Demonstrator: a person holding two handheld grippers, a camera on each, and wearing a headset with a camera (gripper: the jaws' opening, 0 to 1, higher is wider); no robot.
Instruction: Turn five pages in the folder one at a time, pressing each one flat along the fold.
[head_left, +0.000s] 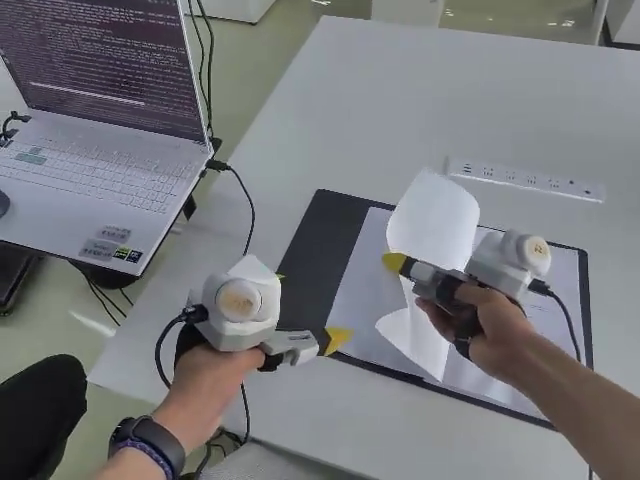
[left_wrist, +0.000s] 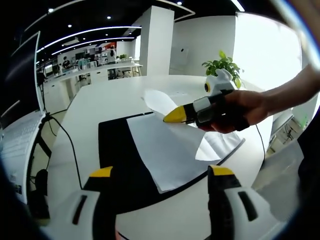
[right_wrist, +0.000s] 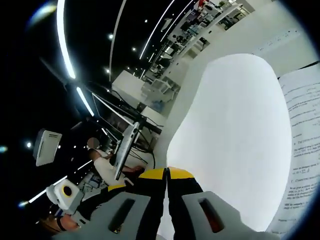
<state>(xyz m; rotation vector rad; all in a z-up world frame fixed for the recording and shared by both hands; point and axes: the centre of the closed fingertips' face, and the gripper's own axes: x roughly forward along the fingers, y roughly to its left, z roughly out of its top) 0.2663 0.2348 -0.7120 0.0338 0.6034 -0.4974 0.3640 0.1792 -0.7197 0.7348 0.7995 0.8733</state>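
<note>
A black folder (head_left: 318, 250) lies open on the white table, with white pages (head_left: 365, 290) inside. My right gripper (head_left: 393, 262) is shut on the edge of one page (head_left: 438, 222), which curls up in an arch above the folder. In the right gripper view the yellow fingertips (right_wrist: 151, 174) pinch that white page (right_wrist: 235, 135), with printed text (right_wrist: 306, 125) on the sheet beside it. My left gripper (head_left: 337, 340) hovers open at the folder's near left edge, holding nothing. In the left gripper view its fingers (left_wrist: 101, 173) frame the folder (left_wrist: 117, 155) and the right gripper (left_wrist: 176, 115).
An open laptop (head_left: 95, 120) stands at the left on a neighbouring desk, with cables (head_left: 240, 195) trailing to the table's edge. A white power strip (head_left: 525, 180) lies beyond the folder. The table's far side (head_left: 420, 90) is bare.
</note>
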